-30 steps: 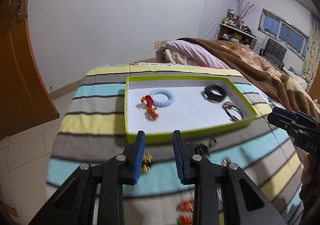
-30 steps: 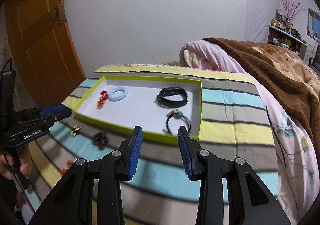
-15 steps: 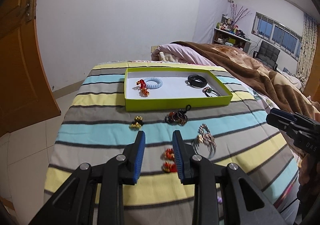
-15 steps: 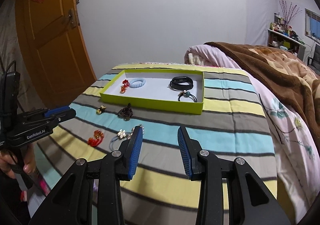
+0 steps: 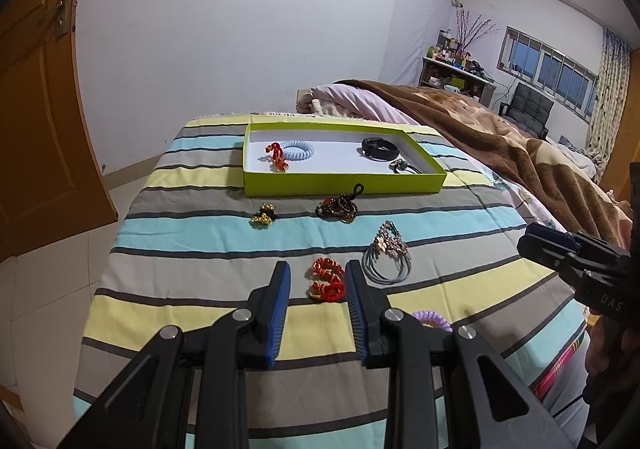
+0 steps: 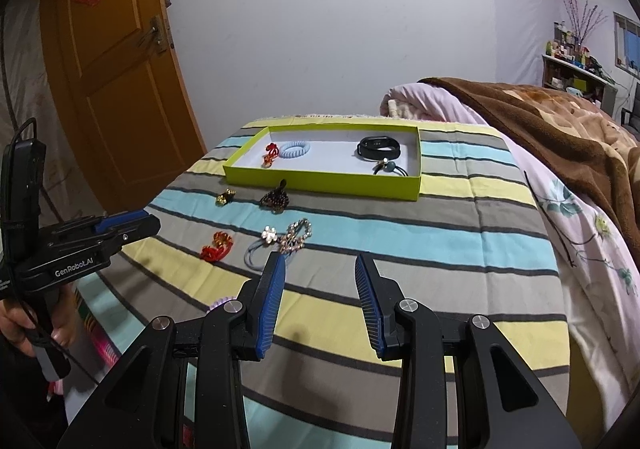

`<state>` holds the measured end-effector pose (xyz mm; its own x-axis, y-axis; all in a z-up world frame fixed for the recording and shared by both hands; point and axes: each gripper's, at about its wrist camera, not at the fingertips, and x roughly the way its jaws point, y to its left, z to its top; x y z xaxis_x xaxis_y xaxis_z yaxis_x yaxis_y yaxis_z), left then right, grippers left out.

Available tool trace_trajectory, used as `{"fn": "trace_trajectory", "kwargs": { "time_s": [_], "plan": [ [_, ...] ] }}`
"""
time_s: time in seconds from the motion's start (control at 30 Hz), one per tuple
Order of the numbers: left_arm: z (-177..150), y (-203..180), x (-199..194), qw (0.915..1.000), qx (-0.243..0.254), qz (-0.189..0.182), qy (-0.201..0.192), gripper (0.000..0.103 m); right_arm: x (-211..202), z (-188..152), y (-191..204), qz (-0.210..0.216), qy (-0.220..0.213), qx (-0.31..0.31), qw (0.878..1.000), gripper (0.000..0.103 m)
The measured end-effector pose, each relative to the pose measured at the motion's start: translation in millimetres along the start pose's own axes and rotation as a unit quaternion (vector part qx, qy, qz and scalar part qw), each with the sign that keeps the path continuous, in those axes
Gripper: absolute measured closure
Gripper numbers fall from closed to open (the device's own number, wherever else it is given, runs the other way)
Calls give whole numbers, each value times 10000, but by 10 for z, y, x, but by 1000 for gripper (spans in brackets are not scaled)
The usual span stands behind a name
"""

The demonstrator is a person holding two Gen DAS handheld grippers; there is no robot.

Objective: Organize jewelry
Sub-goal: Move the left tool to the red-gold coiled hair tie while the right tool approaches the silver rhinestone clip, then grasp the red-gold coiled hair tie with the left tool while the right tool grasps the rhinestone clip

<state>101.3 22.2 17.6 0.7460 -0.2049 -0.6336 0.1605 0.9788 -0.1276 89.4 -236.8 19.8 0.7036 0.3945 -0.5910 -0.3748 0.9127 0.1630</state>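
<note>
- Jewelry lies in two groups on the striped cloth (image 5: pixel 192 249): four pieces already inside the green tray (image 5: pixel 344 185) at the far end, the others loose on the cloth nearer to you.
- In the tray: a red knot charm (image 5: pixel 276 155) touching a pale blue coil tie (image 5: pixel 297 150) at the left, a black band (image 5: pixel 380 148) and a beaded hair tie (image 5: pixel 402 167) at the right.
- Loose, far to near: a gold bead cluster (image 5: pixel 263 215), a dark bead bracelet (image 5: pixel 338 207) just beside the tray's near wall, a flower hair tie (image 5: pixel 388 253), a red knot ornament (image 5: pixel 328 280), and a purple coil tie (image 5: pixel 430 319) partly hidden behind your left tool.
- Your left gripper (image 5: pixel 316 301) stands moderately open and holds nothing; the red knot ornament shows between its fingertips, though its height above the cloth cannot be judged.
- Your right gripper (image 6: pixel 320 289) is spread wider, also empty, above bare stripes to the right of the flower hair tie.
- Risk 1: closing low on the red knot ornament may pinch the soft cloth with it and drag the neighbouring pieces.
- Risk 2: the flower hair tie lies just beside the ornament; a finger swept right could snag its elastic loops.
- Risk 3: the ornament appears to be two linked parts; gripping only one may let the other dangle and catch the tray wall.
- Risk 4: releasing over the left end of the tray may tangle it with the charm already there.
</note>
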Motion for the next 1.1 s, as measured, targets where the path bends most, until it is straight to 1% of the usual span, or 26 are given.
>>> {"fn": "trace_trajectory", "kwargs": {
  "time_s": [0.23, 0.6, 0.8, 0.97, 1.0, 1.03, 1.1],
  "plan": [
    [-53, -32, 133, 9998, 9, -38, 180, 73, 65, -34, 55, 34, 82, -69, 9999, 65],
    [-149, -52, 586, 9977, -51, -85, 665, 73, 333, -15, 118, 111, 269, -127, 9995, 66],
    [-152, -73, 723, 9965, -50, -141, 820, 73, 530, 71, 100, 90, 363, -53, 9993, 66],
    [-125, -91, 767, 9969, 17, -93, 787, 73, 739, 156, 106, 127, 478, 14, 9988, 66],
    [-124, -86, 768, 9969, 12, -100, 776, 73, 802, 172, 107, 155, 534, 39, 9984, 67],
    [-123, -76, 769, 9970, -2, -114, 770, 73, 842, 180, 111, 169, 565, 51, 9982, 72],
    [-119, -53, 770, 9969, -42, -153, 770, 73, 943, 196, 124, 177, 661, 67, 9976, 76]
  ]
}}
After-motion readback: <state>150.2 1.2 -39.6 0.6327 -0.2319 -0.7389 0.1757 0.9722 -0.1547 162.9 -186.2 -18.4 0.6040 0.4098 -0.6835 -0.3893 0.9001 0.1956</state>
